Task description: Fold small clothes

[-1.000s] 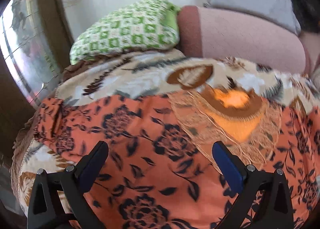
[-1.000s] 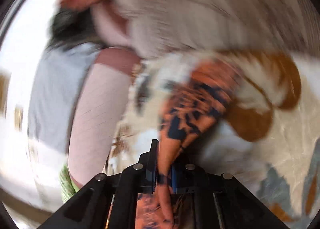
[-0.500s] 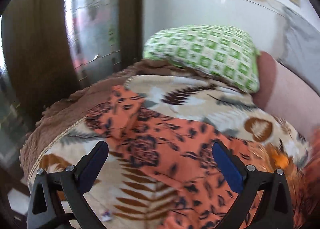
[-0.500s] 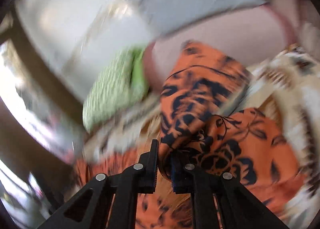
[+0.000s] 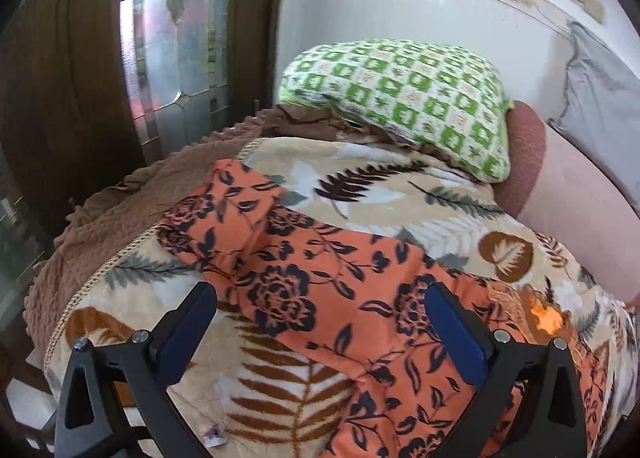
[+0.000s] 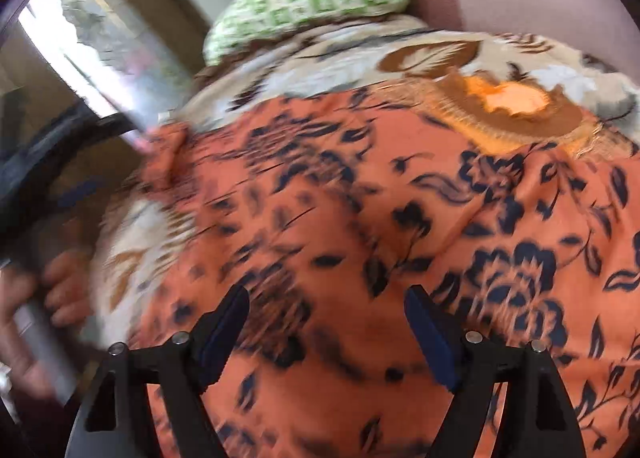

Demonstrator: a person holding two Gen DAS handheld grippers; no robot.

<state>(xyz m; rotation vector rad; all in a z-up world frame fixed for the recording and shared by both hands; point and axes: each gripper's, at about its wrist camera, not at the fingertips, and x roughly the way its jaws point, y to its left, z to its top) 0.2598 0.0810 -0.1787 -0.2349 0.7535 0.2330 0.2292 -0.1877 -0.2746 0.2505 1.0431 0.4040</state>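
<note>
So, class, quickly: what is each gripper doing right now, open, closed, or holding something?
Left gripper: open, holding nothing, over the orange floral garment.
Right gripper: jaws opening, nothing between them, garment below.

Bright daylight, wall glare; right wrist view motion-blurred, both edges fisheye-bent.

Matt orange cloth garment [image 5: 320, 278] on fleecy blanket [image 5: 400, 194].
</note>
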